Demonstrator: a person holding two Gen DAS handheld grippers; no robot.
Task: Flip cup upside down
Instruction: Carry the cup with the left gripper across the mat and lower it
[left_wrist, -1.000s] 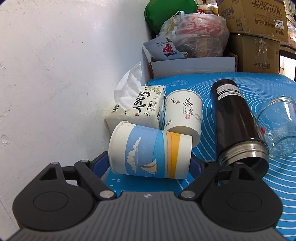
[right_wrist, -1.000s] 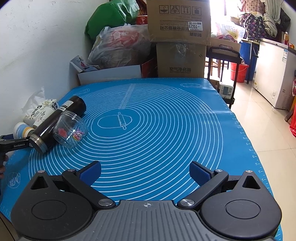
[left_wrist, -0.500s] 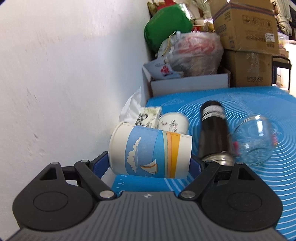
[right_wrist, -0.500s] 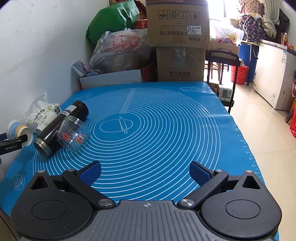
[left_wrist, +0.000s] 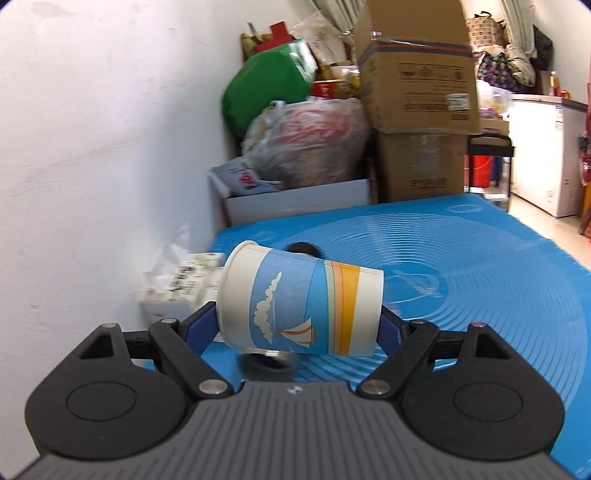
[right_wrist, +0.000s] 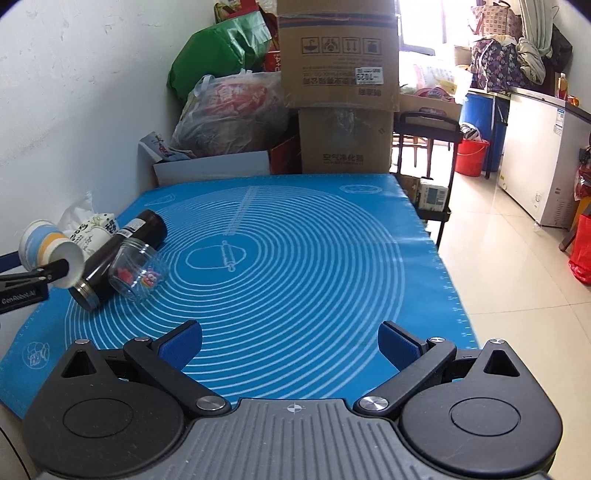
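Observation:
My left gripper (left_wrist: 297, 326) is shut on a paper cup (left_wrist: 299, 301) with a blue, orange and white sailboat print. The cup lies sideways between the jaws, held in the air above the blue mat (left_wrist: 480, 266), one end to the left and the other to the right. In the right wrist view the same cup (right_wrist: 48, 251) hangs at the far left in the left gripper (right_wrist: 40, 273), its open mouth facing right and down. My right gripper (right_wrist: 290, 345) is open and empty, low over the mat's front edge (right_wrist: 295, 288).
A black flask (right_wrist: 118, 254) and a glass jar (right_wrist: 138, 271) lie on their sides at the mat's left. A tissue pack (left_wrist: 177, 284) and a second paper cup sit against the white wall. Boxes and bags (right_wrist: 336, 85) stack behind the table; the floor drops off right.
My left gripper has lifted the cup well above the mat and swung its view up and right; the flask and jar have dropped beneath it. The right gripper has risen slightly and stays open.

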